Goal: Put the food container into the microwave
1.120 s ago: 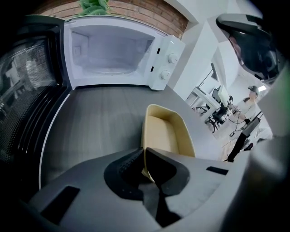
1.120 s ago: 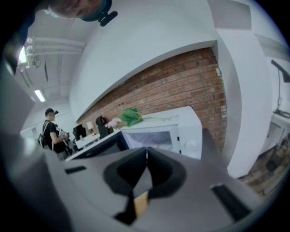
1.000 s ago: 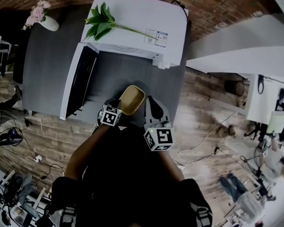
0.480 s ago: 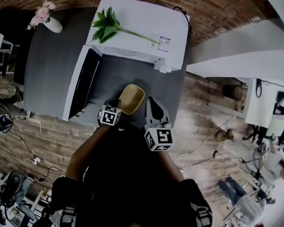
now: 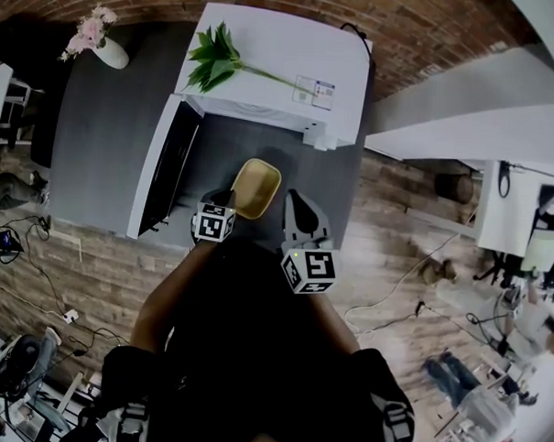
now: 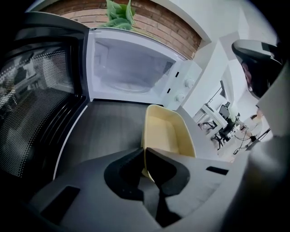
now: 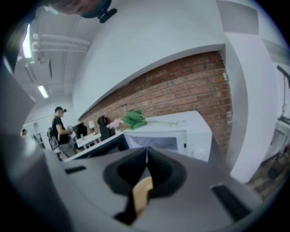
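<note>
From the head view: at the top, a white microwave [image 5: 275,51] on the grey tabletop [image 5: 107,135], with its door [image 5: 165,169] swung open to the left. On its roof, a green leafy sprig [image 5: 215,59]. Far left on the tabletop, a white vase with pink flowers [image 5: 100,38]. In front of the open oven, the yellow food container [image 5: 256,187], pinched at its near left rim by the left tongs [image 5: 230,197]. Lies with the long axis running from the person toward the microwave, slanted a little to the right, the far short end pointing at the oven front. Just beside it on the right, the right tongs [image 5: 294,205]; not possible to tell whether touching it.

From the left gripper view: the left tongs [image 6: 144,152] clenched on the container [image 6: 165,131], gripping its left wall near the closest corner. Stretches away from the tongs and a little rightward, toward the two knobs [image 6: 186,88] of the microwave [image 6: 131,63]. Open side up, tipped slightly to the left. On the left, the dark door [image 6: 36,104] with its mesh window. Not possible to tell whether the bottom touches the tabletop [image 6: 108,127].

From the right gripper view: the right tongs [image 7: 146,156] clenched, tips pressed together. In the hollow behind the tips, a blurred tan patch, not clear what. Beyond, the microwave [image 7: 181,131] with the sprig [image 7: 136,118], a brick wall [image 7: 181,90], and at the left a person [image 7: 59,129] in a cap.
</note>
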`<state>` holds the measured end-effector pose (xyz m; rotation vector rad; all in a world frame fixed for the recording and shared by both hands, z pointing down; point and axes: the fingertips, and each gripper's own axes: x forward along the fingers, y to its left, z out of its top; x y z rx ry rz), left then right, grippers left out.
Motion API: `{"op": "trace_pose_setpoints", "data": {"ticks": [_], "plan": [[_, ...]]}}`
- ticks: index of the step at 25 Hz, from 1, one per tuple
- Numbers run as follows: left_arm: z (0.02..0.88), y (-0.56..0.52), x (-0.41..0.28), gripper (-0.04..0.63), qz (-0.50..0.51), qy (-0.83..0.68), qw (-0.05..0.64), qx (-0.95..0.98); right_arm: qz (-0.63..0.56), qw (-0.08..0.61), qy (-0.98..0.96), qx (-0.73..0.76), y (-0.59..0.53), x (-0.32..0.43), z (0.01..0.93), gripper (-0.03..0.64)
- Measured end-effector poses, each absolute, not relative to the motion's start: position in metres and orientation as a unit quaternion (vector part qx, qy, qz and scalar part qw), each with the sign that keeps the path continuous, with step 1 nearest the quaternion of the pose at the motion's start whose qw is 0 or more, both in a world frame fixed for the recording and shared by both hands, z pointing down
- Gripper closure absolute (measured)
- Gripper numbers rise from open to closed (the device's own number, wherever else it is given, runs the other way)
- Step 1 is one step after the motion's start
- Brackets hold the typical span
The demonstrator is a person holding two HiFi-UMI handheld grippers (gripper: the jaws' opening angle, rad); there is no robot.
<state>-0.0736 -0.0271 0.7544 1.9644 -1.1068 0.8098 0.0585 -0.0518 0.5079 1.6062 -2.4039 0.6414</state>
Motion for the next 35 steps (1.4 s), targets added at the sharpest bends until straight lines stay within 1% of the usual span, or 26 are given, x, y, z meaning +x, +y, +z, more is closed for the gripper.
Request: {"op": "trace_pose_setpoints", "data": {"ticks": [25,35], "plan": [[0.726,-0.077,-0.089,0.549,0.246,-0.486,0.384,0.745,0.207,0.093,-0.825,0.517,-0.067,0.049,0.509,0.584],[0.717,-0.117,-0.093,0.549,0.241,-0.505,0.378,0.738,0.204,0.095,-0.825,0.518,-0.067,0.052,0.510,0.584]]}}
